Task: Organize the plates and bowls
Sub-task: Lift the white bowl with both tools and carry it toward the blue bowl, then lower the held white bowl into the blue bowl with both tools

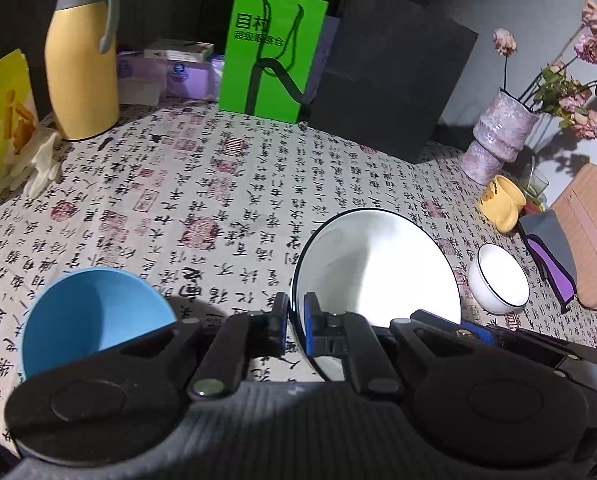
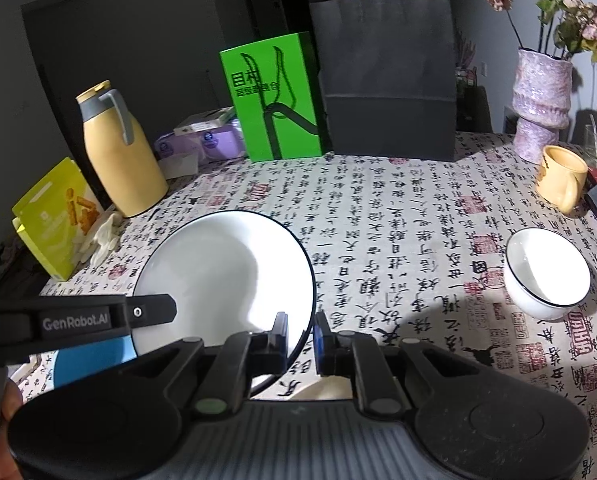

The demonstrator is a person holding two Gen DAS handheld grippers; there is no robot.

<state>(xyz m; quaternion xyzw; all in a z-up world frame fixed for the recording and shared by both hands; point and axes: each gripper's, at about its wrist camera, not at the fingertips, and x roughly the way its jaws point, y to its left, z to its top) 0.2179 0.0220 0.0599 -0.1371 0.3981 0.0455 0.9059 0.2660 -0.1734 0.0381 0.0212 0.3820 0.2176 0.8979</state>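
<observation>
A white plate with a dark rim (image 1: pixel 378 264) hangs tilted above the calligraphy-print tablecloth, held by both grippers. My left gripper (image 1: pixel 296 312) is shut on the plate's left rim. My right gripper (image 2: pixel 302 328) is shut on the right rim of the plate (image 2: pixel 226 276). The left gripper's arm (image 2: pixel 150 312) shows at the plate's far side in the right wrist view. A blue bowl (image 1: pixel 94 316) sits on the cloth left of the plate, partly hidden (image 2: pixel 94 356) under the left gripper. A small white bowl (image 2: pixel 546 272) with a dark rim stands to the right (image 1: pixel 498 278).
Along the back stand a yellow thermos jug (image 1: pixel 82 60), a green paper bag (image 1: pixel 270 52), a black paper bag (image 1: pixel 390 76) and a vase of dried flowers (image 1: pixel 498 132). A yellow mug (image 2: pixel 560 178) is at the right, a yellow snack packet (image 2: pixel 54 216) at the left.
</observation>
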